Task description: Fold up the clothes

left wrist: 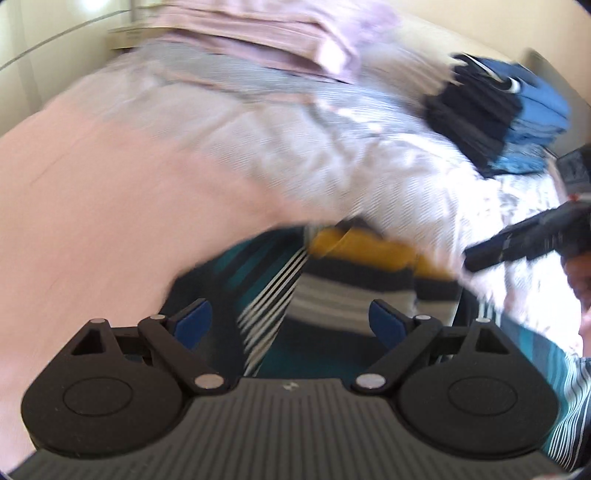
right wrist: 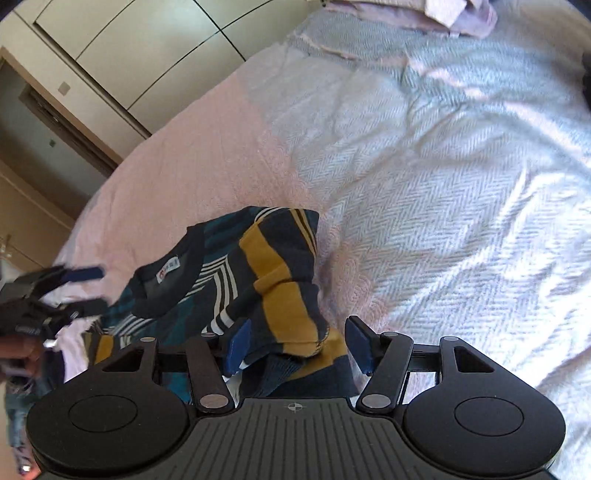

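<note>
Between the parted blue pads of the right gripper [right wrist: 293, 345], a striped sweater [right wrist: 240, 280] in navy, teal, mustard and white is lying bunched on the bed [right wrist: 424, 166]; the jaws are standing wide, with cloth in the gap but not pinched. Ahead of the left gripper [left wrist: 290, 321], likewise spread wide and gripping nothing, the same sweater is spreading. Beyond both grippers, folded pink linen [left wrist: 258, 33] is sitting; right of the left gripper, a dark and blue clothes pile [left wrist: 491, 110] is resting.
</note>
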`<state>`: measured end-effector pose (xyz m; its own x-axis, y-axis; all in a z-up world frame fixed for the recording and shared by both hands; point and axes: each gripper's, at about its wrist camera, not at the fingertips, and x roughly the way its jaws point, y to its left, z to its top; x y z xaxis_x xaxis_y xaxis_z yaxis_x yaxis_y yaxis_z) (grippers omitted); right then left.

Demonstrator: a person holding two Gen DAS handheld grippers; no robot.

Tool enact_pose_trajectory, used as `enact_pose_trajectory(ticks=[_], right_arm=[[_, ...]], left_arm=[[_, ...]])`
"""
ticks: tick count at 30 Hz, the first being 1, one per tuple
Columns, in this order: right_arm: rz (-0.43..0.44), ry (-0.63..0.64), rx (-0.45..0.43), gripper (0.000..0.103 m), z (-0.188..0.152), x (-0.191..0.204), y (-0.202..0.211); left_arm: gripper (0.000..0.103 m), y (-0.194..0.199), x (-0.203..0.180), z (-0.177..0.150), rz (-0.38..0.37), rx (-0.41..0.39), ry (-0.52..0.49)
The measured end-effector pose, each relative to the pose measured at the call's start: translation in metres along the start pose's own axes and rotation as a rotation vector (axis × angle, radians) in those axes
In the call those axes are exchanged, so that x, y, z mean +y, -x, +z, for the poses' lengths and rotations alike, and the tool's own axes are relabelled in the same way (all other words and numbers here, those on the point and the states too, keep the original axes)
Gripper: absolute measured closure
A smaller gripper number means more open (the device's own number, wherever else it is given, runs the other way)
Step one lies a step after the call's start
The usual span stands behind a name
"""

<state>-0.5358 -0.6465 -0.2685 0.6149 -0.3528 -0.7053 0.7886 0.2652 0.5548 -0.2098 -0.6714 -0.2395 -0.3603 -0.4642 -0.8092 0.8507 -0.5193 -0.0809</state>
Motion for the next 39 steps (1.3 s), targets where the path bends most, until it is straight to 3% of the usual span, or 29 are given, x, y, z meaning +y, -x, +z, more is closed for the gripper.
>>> enact_pose_trajectory(ticks=[2,4,7,11,15,18,20,21,26,27,28,30,34,39], right_arm=[[0.051,-0.018,0.035,0.044,0.003,-0.011,-0.005],[0.084,-0.015,0.078,0.061,0.003,-0.017,-0.010],[0.119,-0.004,0.104,0.062,0.002,-0.024,-0.012],[0.148,-0.019,0.096,0.062,0.007,-0.037,-0.006],[0.172,-0.038,0.085,0.062,0.015,-0.045,-0.007],[0.187,-0.063,0.091,0.062,0.020,-0.049,-0.017],[0.196,-0.084,0.097,0.062,0.024,-0.052,-0.025],[0.198,-0.095,0.100,0.062,0.026,-0.052,-0.029],[0.192,-0.099,0.187,0.062,0.029,-0.054,-0.055],[0.185,-0.086,0.200,0.086,0.029,-0.055,-0.053],[0.177,-0.072,0.211,0.090,0.028,-0.055,-0.050],[0.161,-0.055,0.225,0.090,0.026,-0.057,-0.044],[0.133,-0.055,0.229,0.091,0.023,-0.061,-0.030],[0.097,-0.055,0.234,0.090,0.018,-0.065,-0.012]], left_arm=[[0.019,-0.032,-0.003,0.028,-0.053,0.033,-0.014],[0.026,-0.064,-0.007,0.056,-0.106,0.067,-0.027],[0.038,-0.111,-0.007,0.087,-0.182,0.146,-0.001],[0.051,-0.166,-0.007,0.096,-0.280,0.318,0.051],[0.056,-0.197,-0.013,0.086,-0.362,0.486,0.065],[0.081,-0.197,-0.012,0.084,-0.396,0.489,0.095],[0.084,-0.180,-0.002,0.086,-0.398,0.381,0.133],[0.084,-0.172,0.003,0.088,-0.399,0.329,0.151],[0.083,-0.167,0.011,0.077,-0.388,0.268,0.212],[0.081,-0.166,0.012,0.075,-0.386,0.255,0.224],[0.078,-0.165,0.014,0.073,-0.384,0.243,0.237],[0.075,-0.162,0.017,0.069,-0.379,0.218,0.262],[0.073,-0.141,0.047,0.079,-0.323,0.090,0.392],[0.072,-0.123,0.043,0.067,-0.290,0.110,0.306]])
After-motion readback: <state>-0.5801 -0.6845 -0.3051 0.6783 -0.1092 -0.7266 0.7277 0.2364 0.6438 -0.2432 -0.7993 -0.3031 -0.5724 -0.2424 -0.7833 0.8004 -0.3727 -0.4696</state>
